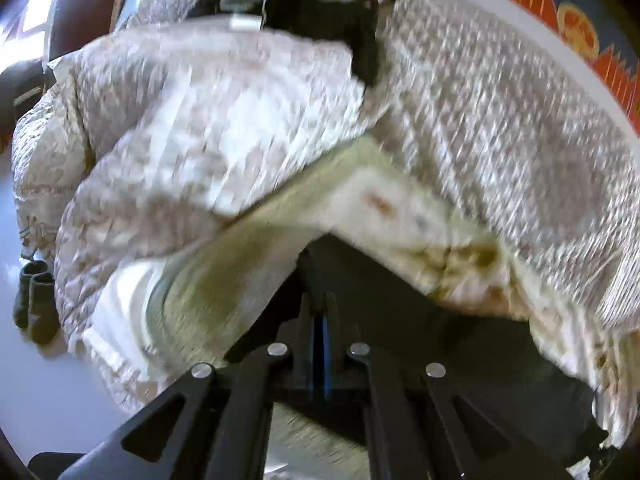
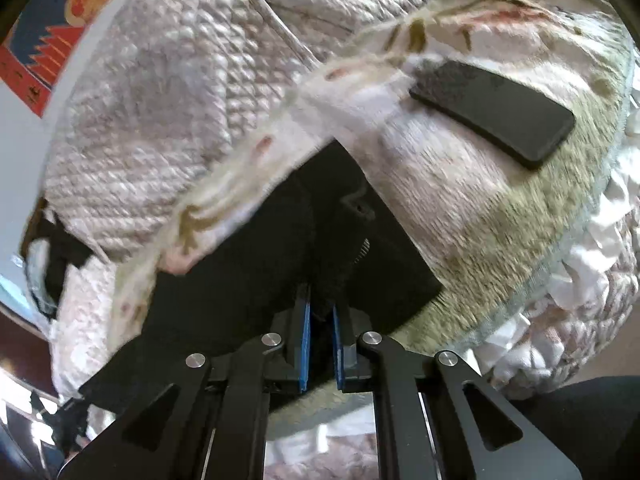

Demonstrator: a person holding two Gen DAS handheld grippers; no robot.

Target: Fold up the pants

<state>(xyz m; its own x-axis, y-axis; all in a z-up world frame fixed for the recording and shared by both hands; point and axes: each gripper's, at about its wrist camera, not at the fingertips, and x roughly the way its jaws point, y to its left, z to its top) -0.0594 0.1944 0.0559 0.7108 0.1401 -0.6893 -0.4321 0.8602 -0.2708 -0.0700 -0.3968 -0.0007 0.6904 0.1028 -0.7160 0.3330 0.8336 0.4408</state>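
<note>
The black pants [image 1: 420,320] hang as a dark sheet in front of both cameras, over a bed. In the left wrist view my left gripper [image 1: 320,308] is shut on an edge of the pants, its blue pads pressed together. In the right wrist view my right gripper [image 2: 320,312] is shut on a fold of the pants [image 2: 280,248], with black cloth bunched between the blue pads [image 2: 305,344]. Both views are motion-blurred.
A bulky quilted cream blanket [image 1: 500,128] is piled beyond the pants, also in the right wrist view [image 2: 180,92]. A floral sheet [image 2: 460,184] covers the bed. A black phone [image 2: 492,112] lies on it. A red-and-blue poster [image 1: 580,28] hangs on the wall. Dark slippers [image 1: 36,300] sit on the floor.
</note>
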